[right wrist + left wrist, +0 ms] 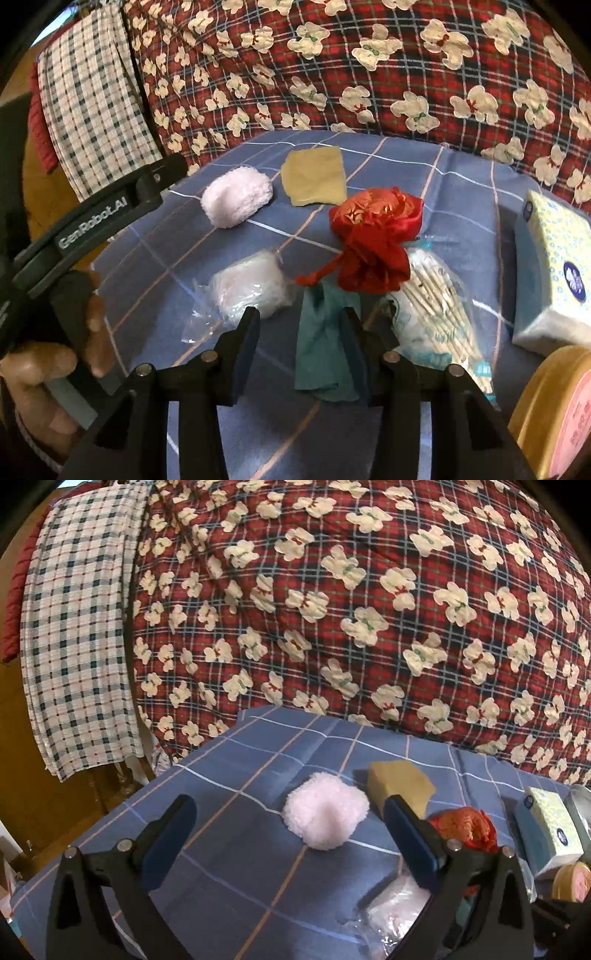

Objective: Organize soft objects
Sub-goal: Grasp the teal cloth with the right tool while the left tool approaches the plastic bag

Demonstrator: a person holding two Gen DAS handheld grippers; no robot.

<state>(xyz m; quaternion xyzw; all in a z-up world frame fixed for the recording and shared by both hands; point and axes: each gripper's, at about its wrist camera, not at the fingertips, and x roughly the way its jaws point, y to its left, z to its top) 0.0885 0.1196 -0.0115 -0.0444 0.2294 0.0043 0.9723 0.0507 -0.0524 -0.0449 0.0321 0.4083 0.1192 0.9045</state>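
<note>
While the left claw [288, 819] hovers wide open around a fluffy pale-pink pompom [326, 810] on the blue checked tabletop [229, 867], the right claw [301, 325], half open, straddles a crumpled teal cloth [323, 343] below a red satin pouch [373, 236].

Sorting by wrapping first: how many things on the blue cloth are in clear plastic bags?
2. A white bundle lies near the front left; a cotton swab pack lies right of it, partly under the red pouch. More may hide out of view.
</note>
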